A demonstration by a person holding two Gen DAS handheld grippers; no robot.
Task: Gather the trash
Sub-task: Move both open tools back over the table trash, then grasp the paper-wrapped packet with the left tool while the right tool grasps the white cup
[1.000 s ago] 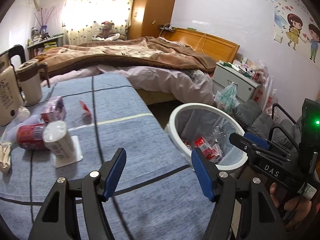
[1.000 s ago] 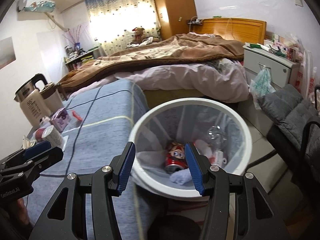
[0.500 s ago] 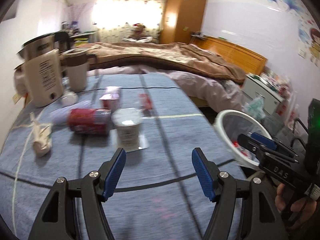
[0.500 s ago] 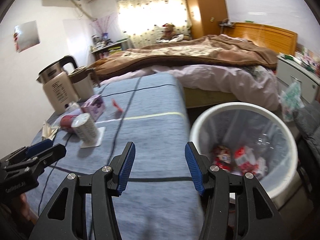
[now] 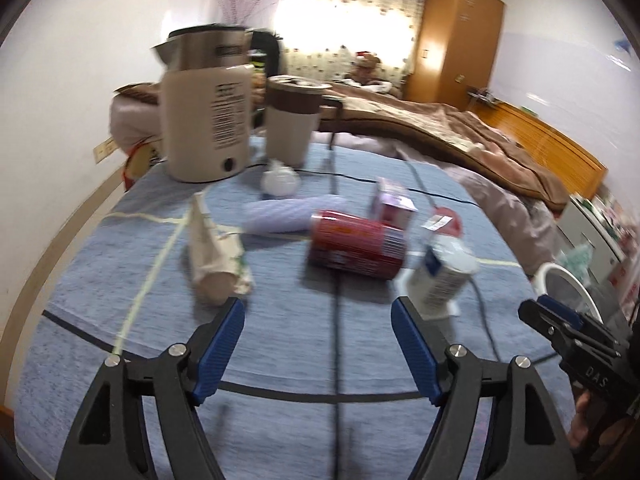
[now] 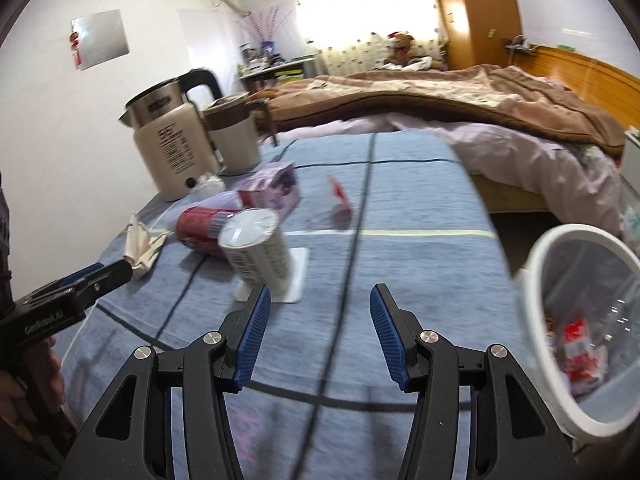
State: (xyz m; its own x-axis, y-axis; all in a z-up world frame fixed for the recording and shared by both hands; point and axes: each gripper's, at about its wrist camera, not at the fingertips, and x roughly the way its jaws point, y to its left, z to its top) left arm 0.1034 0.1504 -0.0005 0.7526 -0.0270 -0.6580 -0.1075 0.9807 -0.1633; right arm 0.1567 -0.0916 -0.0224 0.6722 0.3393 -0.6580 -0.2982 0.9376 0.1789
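Both grippers have swung away from the white bin (image 6: 560,280) and back toward the litter on the blue-covered table (image 5: 280,360), so the last drop looks finished and a fresh pick is being lined up. 1 second ago the right wrist view looked straight down into the bin; now the bin sits at the far right of that view, off the table edge, with red-and-white wrappers (image 6: 576,344) already lying inside. The left gripper (image 5: 316,344) is spread wide and holds nothing, and it now faces the pile at close range: a crumpled beige paper bag (image 5: 216,256) just ahead of its left finger, a red can (image 5: 356,248) lying on its side a little farther off, and a white cup (image 5: 444,276) tilted on a white square card near its right finger. Behind these lie a clear plastic bottle (image 5: 288,216), a purple carton (image 5: 390,204) and a small red wrapper (image 5: 444,220). The right gripper (image 6: 316,336) is also spread and empty, with the white cup just beyond its left finger. The kettle (image 5: 208,116) and mug (image 5: 292,124) at the far left stand apart from the rubbish and are probably not part of the job. At least 6 pieces remain on the table, so the task seems well short of done. The blur in both views makes exact contact hard to judge.
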